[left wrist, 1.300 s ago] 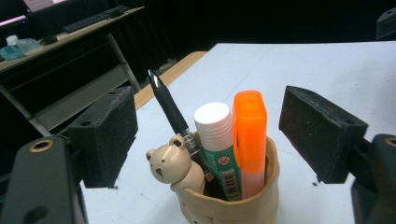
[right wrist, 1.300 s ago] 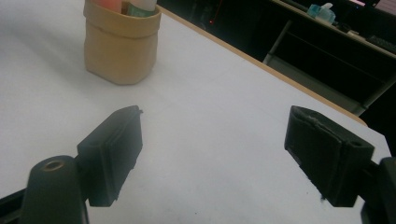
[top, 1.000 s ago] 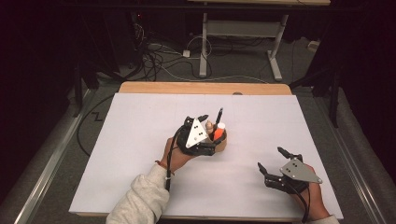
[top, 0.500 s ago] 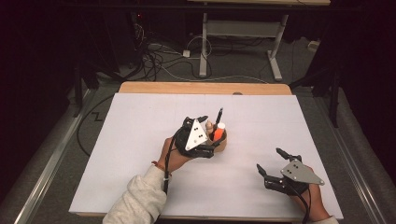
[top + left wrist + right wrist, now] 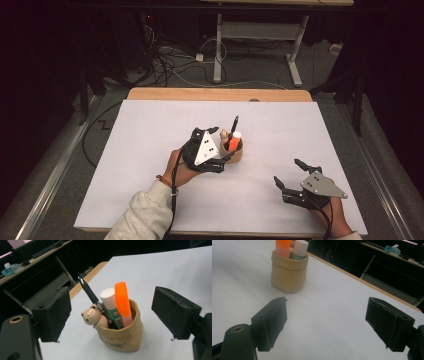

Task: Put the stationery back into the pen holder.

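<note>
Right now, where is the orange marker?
The orange marker stands in the tan pot beside the white glue stick, between the open left gripper jaws.

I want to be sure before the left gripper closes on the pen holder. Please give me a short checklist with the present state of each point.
1. Left gripper open: ok, both jaws stand wide apart.
2. Tan pen holder between the jaws: ok in the left gripper view, with a gap on each side.
3. Holder upright on the white table: ok.
4. Contents seated: orange highlighter, glue stick, black pen and bear figure stand inside; the pen leans, ok.
5. Jaws low enough for the holder's wall: cannot tell.
6. Right gripper out of the way: ok, open and apart from the holder.
</note>
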